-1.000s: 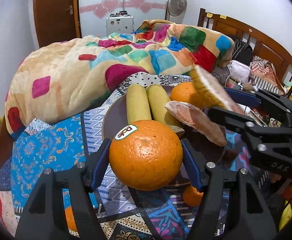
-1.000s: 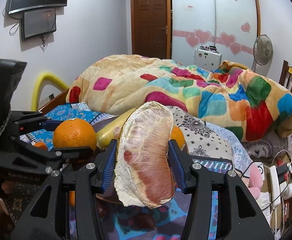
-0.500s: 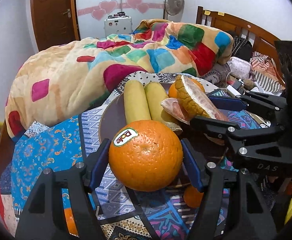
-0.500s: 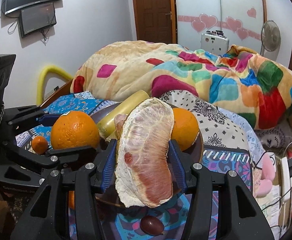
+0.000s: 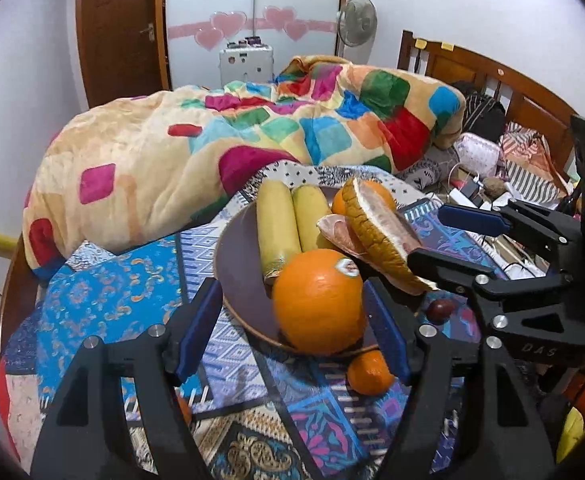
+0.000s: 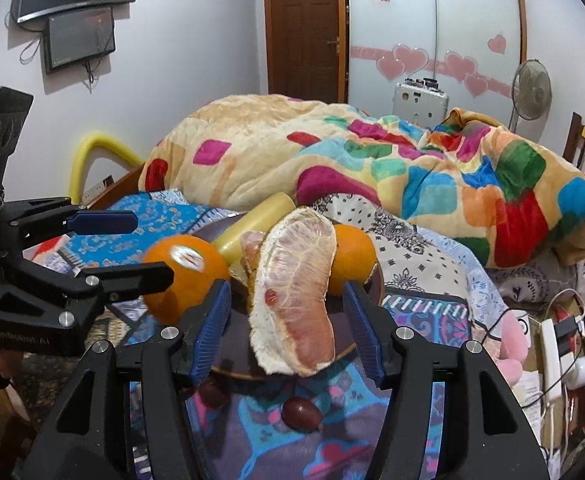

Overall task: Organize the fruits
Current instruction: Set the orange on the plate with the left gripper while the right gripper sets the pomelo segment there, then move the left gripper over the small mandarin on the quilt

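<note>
A large orange (image 5: pixel 318 300) with a sticker rests on the near part of the dark brown plate (image 5: pixel 236 264). My left gripper (image 5: pixel 290 320) stands around it with its jaws opening, and a clear gap shows at the left pad. A pomelo wedge (image 6: pixel 296 304) leans on the plate's (image 6: pixel 236 356) near edge. It lies between the fingers of my right gripper (image 6: pixel 286 320), whose jaws are opening, with gaps on both sides. The plate also holds two bananas (image 5: pixel 278 232), another orange (image 6: pixel 352 260) and a second pomelo piece (image 5: pixel 336 228).
A small mandarin (image 5: pixel 370 372) and a dark round fruit (image 6: pixel 302 410) lie on the patterned bedcloth in front of the plate. A bulky patchwork blanket (image 5: pixel 212 152) is heaped behind it. Chargers and cables (image 6: pixel 552 340) clutter the right side.
Both grippers have let go. The orange and the pomelo wedge, held in the jaws before, now sit on the plate. Both grippers have drawn back a little.
</note>
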### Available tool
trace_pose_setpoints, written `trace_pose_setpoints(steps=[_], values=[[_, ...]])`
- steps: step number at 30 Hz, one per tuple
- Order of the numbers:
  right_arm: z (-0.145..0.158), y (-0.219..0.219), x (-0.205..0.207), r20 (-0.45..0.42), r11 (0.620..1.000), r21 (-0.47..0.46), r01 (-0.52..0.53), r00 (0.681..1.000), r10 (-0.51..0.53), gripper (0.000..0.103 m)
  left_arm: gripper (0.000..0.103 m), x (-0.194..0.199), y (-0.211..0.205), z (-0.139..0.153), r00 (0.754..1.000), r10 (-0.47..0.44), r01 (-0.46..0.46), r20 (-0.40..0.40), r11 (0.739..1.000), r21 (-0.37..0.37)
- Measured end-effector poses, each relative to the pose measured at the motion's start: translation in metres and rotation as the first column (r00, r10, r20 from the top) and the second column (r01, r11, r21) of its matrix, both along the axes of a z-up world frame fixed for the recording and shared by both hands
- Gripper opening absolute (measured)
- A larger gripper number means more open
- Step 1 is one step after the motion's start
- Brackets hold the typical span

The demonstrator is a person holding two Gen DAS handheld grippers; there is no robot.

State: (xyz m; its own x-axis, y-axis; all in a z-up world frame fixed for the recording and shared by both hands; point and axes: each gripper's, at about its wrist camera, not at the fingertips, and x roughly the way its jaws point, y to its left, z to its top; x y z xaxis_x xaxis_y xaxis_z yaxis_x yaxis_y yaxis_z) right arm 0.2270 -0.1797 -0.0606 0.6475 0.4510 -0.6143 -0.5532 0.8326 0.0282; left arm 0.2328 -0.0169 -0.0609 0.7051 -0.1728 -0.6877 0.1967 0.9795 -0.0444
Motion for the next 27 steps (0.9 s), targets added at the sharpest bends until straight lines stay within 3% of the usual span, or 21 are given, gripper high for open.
trace_pose_setpoints(steps=[7,14,19,27], values=[[0.016,-0.003,-0.024,0.023,1.0,0.023,0.003,1.0,-0.004,0.055,0.073,-0.034,0.016,0.023,0.998,0.048,-0.048,0.045,0.999,0.004],[0.012,0.002,-0.042,0.011,0.999,0.034,-0.004,1.0,0.004,0.055,0.073,-0.063,0.04,0.025,0.994,0.098,-0.098,0.043,0.995,0.009],[-0.004,0.011,-0.049,-0.026,0.999,0.035,-0.017,1.0,0.018,0.055,0.073,-0.082,0.055,0.017,0.992,0.119,-0.12,0.041,0.992,0.028],[-0.031,0.027,-0.049,-0.085,0.999,0.002,-0.045,0.995,0.045,0.055,0.073,-0.084,0.081,-0.016,0.987,0.158,-0.157,-0.034,0.987,0.013]])
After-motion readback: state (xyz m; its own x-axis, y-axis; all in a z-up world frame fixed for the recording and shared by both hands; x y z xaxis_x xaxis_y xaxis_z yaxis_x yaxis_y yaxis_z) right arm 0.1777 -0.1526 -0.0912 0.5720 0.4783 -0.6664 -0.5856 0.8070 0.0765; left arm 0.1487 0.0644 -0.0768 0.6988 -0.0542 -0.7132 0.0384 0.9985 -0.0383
